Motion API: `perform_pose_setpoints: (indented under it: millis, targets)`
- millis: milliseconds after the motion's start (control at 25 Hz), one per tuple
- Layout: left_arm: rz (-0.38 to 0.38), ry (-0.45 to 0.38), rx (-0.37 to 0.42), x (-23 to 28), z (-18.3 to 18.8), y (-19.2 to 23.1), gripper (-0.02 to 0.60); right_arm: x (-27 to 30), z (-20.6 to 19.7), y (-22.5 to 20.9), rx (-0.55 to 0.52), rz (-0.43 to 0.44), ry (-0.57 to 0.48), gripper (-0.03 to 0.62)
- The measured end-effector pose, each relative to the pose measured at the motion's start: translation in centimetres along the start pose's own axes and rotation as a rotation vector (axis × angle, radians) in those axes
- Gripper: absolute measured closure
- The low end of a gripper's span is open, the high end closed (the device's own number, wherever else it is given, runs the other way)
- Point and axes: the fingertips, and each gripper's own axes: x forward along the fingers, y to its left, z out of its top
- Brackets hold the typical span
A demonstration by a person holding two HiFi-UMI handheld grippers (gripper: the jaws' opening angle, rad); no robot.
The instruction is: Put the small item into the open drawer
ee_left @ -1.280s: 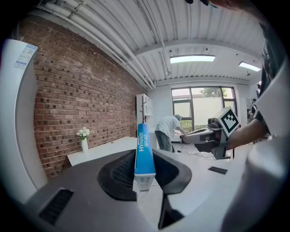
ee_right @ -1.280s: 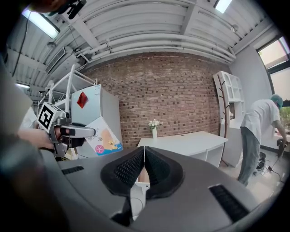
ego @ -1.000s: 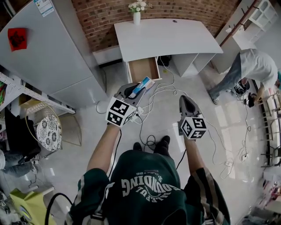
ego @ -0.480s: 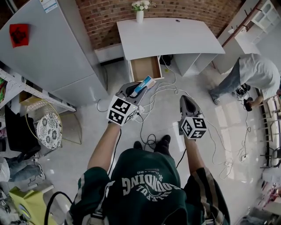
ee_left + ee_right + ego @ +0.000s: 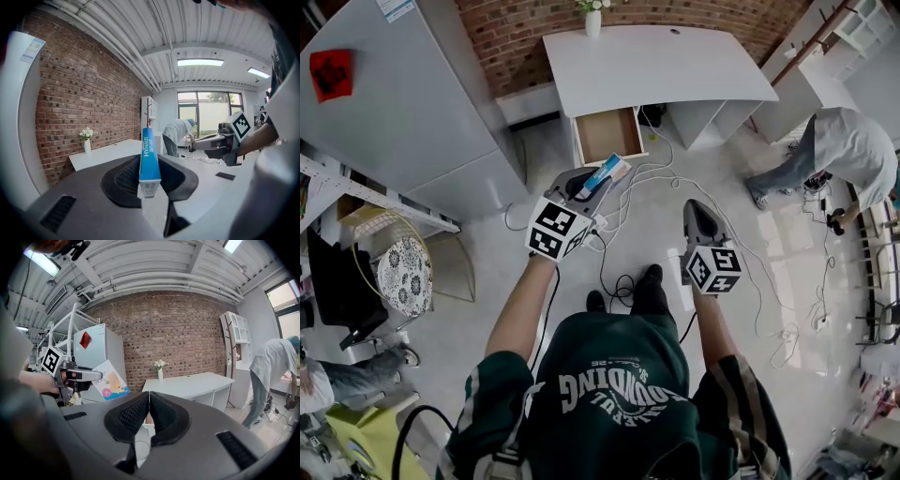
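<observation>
Bright, even indoor light; heavy fisheye.
Long ceiling lamps (image 5: 200, 62) and a washed-out window (image 5: 208, 112) give the light. The pale floor (image 5: 652, 230) shows soft glare and weak shadows. Both gripper views bend strongly and go dark at the corners; the near foreground is soft.

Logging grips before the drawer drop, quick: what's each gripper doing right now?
Left gripper: shut on the blue box.
Right gripper: shut, nothing between its jaws.

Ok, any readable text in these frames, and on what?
"HYNAUT": narrow edge of the slim blue cardboard box.
Characters below it: too small.
On the dark green shirt, white print: upside down, unclear.
On the grey fridge, white sticker: too small; red square sign: blurred.
</observation>
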Motion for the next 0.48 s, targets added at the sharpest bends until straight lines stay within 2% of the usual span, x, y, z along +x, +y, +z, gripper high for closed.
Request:
perform_pose_setpoints:
  millis: [480]
  targets:
    - [-0.008,0.023,-0.001,1.5,-0.6,1.1,0.492,2.1,-0.3,0.2,-0.002,0.024,0.024,0.569]
